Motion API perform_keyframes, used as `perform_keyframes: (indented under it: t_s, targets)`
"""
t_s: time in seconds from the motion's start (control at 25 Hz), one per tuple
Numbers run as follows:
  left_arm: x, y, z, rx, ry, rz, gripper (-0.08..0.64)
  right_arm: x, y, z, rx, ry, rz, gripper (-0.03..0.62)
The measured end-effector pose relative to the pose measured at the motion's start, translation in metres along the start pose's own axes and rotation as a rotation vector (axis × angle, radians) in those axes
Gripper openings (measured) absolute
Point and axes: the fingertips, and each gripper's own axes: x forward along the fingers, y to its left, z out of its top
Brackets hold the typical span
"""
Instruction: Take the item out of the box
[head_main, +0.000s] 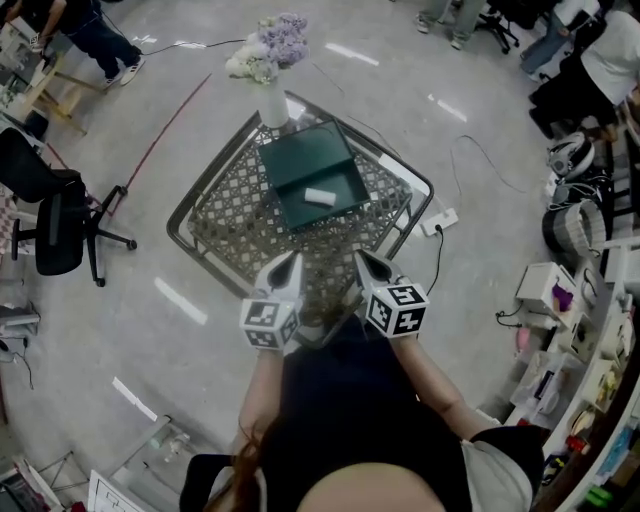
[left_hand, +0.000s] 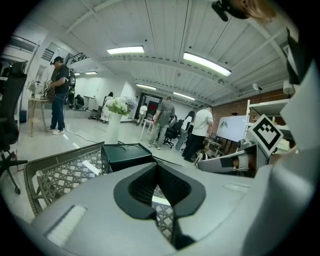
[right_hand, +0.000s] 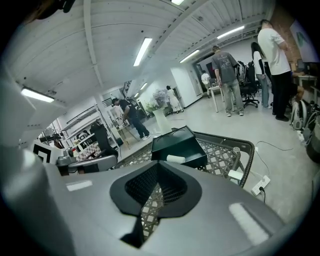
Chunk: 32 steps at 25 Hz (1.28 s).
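1. Left gripper (head_main: 292, 260) and right gripper (head_main: 362, 258) each had jaws together, empty.
2. White item (head_main: 319, 196) lay inside the green box (head_main: 346, 184) on the table (head_main: 225, 228), at twelve o'clock from both grippers.

One green box (head_main: 305, 160), one white item (head_main: 320, 196), one table (head_main: 225, 215), one vase (head_main: 272, 105), two tools (head_main: 292, 258) (head_main: 361, 257)

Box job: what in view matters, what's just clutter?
Job: dark green open box; small white roll-shaped item inside it; left gripper; right gripper, both shut and empty.
Lying about: white vase of pale flowers; grey lattice-top table; white power strip on floor; black office chair.
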Motion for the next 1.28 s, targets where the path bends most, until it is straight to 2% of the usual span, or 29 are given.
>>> perform_keyframes:
  t_s: [0.48, 1.28]
  targets:
    - [0.029, 0.023, -0.005, -0.033, 0.025, 0.049, 0.008, 0.034, -0.022, 0.009, -0.017, 0.062, 0.018, 0.000]
    - [0.078, 0.047, -0.007, -0.038, 0.075, 0.097, 0.008, 0.088, -0.047, 0.030, -0.034, 0.126, 0.087, 0.000]
